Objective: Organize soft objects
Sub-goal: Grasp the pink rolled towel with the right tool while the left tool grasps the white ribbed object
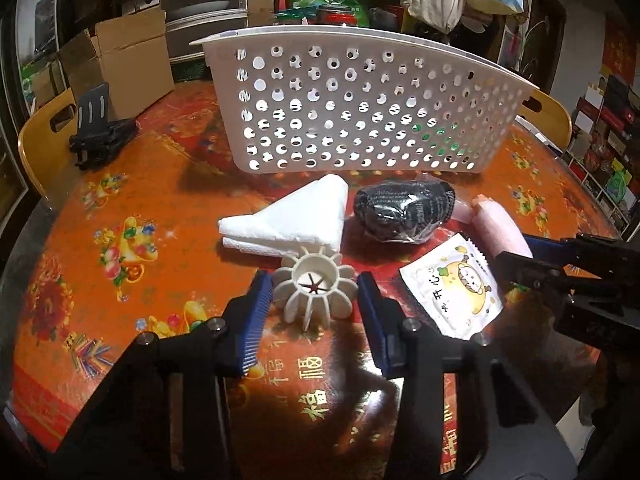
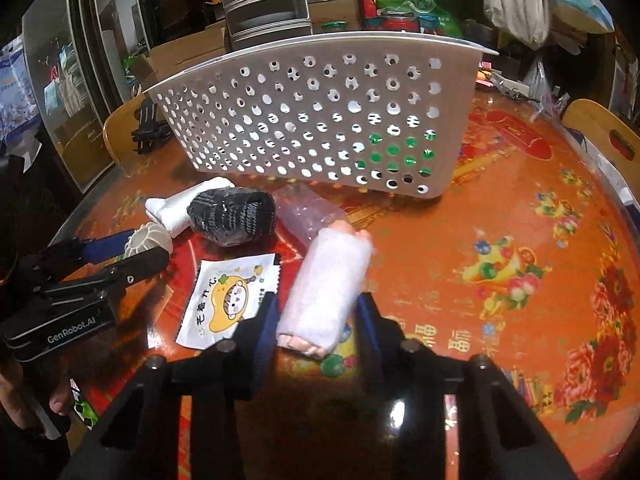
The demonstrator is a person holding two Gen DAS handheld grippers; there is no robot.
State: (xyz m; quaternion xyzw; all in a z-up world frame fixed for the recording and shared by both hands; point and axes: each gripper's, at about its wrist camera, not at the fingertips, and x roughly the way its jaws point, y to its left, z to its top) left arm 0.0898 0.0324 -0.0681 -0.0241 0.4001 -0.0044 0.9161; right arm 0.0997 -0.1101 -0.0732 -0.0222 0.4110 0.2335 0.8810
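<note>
A white ribbed, flower-shaped piece (image 1: 304, 308) stands on the orange tablecloth between the blue pads of my left gripper (image 1: 314, 292), which touch its two sides. A pink roll in clear wrap (image 2: 328, 280) lies between the pads of my right gripper (image 2: 316, 312), and both pads press on it. Between the two lies a cartoon sachet (image 1: 452, 292) (image 2: 228, 296). Behind them are a folded white tissue (image 1: 296, 216) and a black knitted bundle in plastic (image 1: 404, 208). A white perforated basket (image 1: 360, 120) (image 2: 320, 120) stands further back.
Something green shows through the basket's holes at its right end. A black folding stand (image 1: 100, 132) sits at the table's far left, with cardboard boxes (image 1: 120, 64) behind it. Wooden chair backs (image 1: 44, 132) (image 2: 600, 132) flank the table. A person's hand (image 2: 24, 400) holds the left gripper.
</note>
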